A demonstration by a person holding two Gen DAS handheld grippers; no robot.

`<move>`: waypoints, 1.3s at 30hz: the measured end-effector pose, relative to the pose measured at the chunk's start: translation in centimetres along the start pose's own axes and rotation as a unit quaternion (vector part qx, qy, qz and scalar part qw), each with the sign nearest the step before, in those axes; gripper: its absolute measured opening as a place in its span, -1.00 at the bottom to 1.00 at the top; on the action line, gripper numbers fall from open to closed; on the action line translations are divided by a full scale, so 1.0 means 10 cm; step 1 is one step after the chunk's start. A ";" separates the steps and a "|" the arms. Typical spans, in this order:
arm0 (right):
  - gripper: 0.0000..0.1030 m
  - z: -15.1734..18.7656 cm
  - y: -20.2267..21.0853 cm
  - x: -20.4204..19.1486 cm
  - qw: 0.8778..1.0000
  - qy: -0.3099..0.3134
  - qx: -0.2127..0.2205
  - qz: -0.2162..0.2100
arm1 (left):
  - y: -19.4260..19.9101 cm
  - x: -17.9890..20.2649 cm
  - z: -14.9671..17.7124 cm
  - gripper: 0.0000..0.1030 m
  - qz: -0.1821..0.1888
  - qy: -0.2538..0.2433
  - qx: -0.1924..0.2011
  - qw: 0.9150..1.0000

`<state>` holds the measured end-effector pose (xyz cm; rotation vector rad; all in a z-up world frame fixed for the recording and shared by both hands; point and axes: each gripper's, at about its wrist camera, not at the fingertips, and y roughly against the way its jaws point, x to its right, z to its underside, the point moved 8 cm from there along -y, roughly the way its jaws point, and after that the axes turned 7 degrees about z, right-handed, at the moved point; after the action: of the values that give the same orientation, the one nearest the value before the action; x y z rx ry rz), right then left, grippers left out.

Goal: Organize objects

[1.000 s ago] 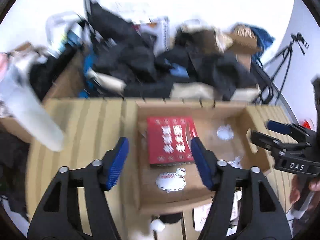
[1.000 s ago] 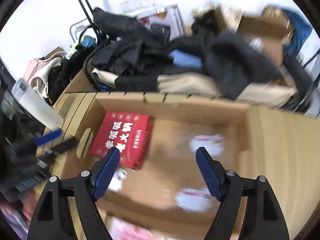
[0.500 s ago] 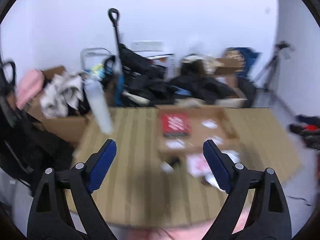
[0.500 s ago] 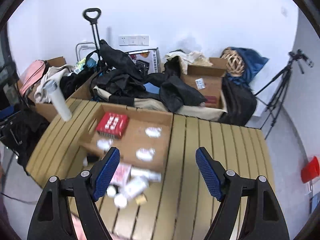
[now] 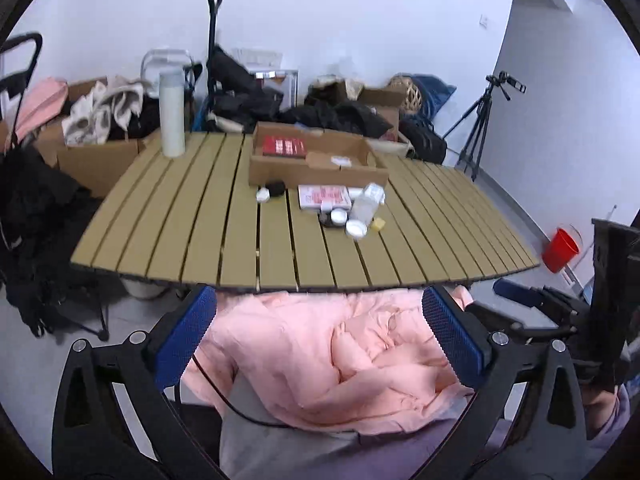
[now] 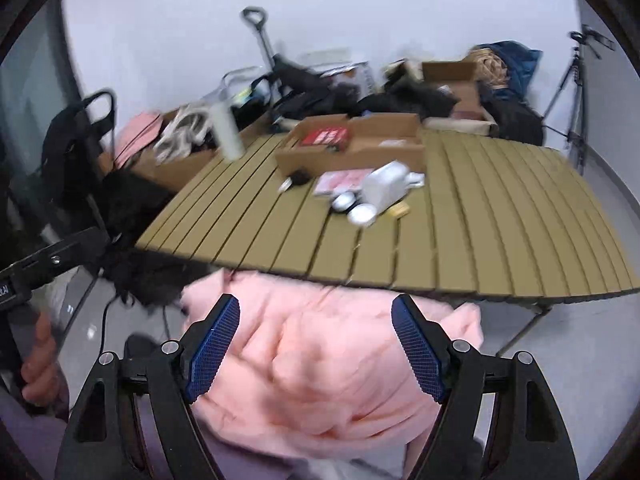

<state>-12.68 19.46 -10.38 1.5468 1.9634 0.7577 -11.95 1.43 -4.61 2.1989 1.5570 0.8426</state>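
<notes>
An open cardboard box (image 5: 318, 168) (image 6: 352, 156) stands far back on the slatted table, with a red packet (image 5: 284, 146) (image 6: 326, 136) lying inside. In front of it lie a pink-and-white packet (image 5: 324, 196), a fallen white bottle (image 5: 366, 204) (image 6: 384, 188), round white jars (image 5: 356, 229) (image 6: 362, 214), a yellow block (image 5: 378, 223) and a black ball (image 5: 276, 188). My left gripper (image 5: 316, 320) hovers off the table's near edge, its jaws opening with nothing held. My right gripper (image 6: 316, 320) is open and empty beside it, over pink fabric (image 6: 320, 360).
A tall white bottle (image 5: 172, 114) stands at the table's (image 5: 224, 240) far left corner. Behind the table are piled dark clothes, cardboard boxes and a trolley handle (image 5: 214, 20). A tripod (image 5: 480, 128) and a red cup (image 5: 560, 250) stand on the floor to the right.
Both grippers have drawn far back from over the cardboard box to beyond the table's near edge. The left jaws have widened. The red packet stays in the box.
</notes>
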 end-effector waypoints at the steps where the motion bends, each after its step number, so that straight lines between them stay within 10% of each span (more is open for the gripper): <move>1: 0.59 -0.01 -0.02 -0.01 1.000 -0.002 -0.003 -0.002 | 0.04 0.01 0.00 0.99 0.000 0.001 0.009 1.000; 14: 0.59 0.10 -0.34 0.17 0.999 -0.006 -0.036 0.005 | -0.68 -0.13 -0.02 0.90 -0.007 -0.036 -0.018 0.999; 20: 0.57 -0.41 -0.87 0.53 0.999 0.013 -0.045 0.000 | -1.84 -0.14 -0.39 0.17 0.094 -0.011 -0.070 0.993; 24: 0.10 -0.62 -1.59 0.69 0.997 -0.007 -0.081 -0.015 | -2.70 -0.25 -0.37 -0.46 0.118 0.049 -0.146 0.981; 31: -0.35 -0.69 -2.49 0.70 0.993 -0.032 -0.111 -0.023 | -3.46 -0.20 -0.26 -0.75 0.099 0.040 -0.184 0.977; 39: -0.87 -0.57 -2.70 0.67 0.994 -0.023 -0.107 0.017 | -3.45 -0.22 -0.12 -1.00 0.085 0.027 -0.175 0.980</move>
<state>-36.50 20.29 -25.76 1.4582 1.7641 0.9072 -38.85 11.62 -23.75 2.0813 1.1456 1.1393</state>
